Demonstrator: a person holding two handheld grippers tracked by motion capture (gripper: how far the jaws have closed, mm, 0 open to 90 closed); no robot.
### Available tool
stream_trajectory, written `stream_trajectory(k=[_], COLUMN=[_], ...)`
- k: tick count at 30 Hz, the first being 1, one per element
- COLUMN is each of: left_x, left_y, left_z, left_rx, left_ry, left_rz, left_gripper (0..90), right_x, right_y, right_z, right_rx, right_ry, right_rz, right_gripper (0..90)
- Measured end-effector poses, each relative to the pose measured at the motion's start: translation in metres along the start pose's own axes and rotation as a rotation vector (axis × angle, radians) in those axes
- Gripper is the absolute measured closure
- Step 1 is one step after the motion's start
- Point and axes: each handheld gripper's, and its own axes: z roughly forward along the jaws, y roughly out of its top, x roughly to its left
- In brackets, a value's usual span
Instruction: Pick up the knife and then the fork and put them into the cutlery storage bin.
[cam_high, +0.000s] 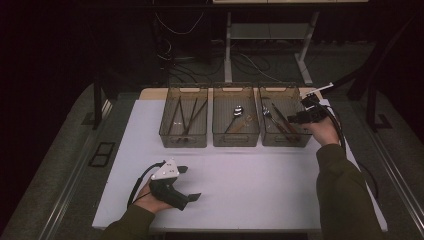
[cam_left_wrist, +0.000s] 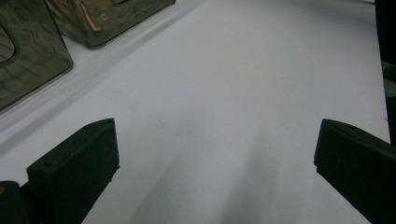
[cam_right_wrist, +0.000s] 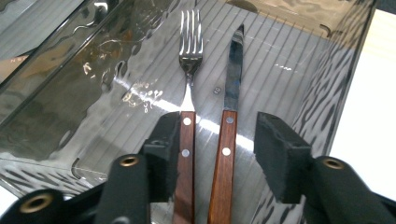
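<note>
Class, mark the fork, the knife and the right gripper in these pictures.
fork (cam_right_wrist: 191, 44): right gripper view, on the tines.
knife (cam_right_wrist: 233, 70): right gripper view, middle of the blade.
right gripper (cam_right_wrist: 217, 140): right gripper view, midway between its open jaws.

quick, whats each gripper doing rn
left gripper: open, holding nothing
right gripper: open over the fork and knife, gripping neither
</note>
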Motion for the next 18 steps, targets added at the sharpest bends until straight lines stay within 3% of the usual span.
stream_trajectory(k=[7, 13, 18], left_x=[0.001, 0.001, 0.002], left_y=[0.0, 0.0, 0.0], left_z=[-0.001, -0.002, -0.003], left_rx=[-0.006, -0.001, 0.003], left_ry=[0.006, 0.007, 0.012], left_rz=[-0.004, -0.002, 0.003], left_gripper=[0.0, 0.0, 0.0], right_x=[0.001, 0.007, 0.009], right_y=[-0.001, -0.003, -0.009], right_z=[-0.007, -0.015, -0.022], right_rx=[-0.037, -0.068, -0.138], right_ry=[0.029, 0.052, 0.089], right_rz=[-0.021, -0.044, -0.027], right_gripper=[34.6, 27.1, 21.3])
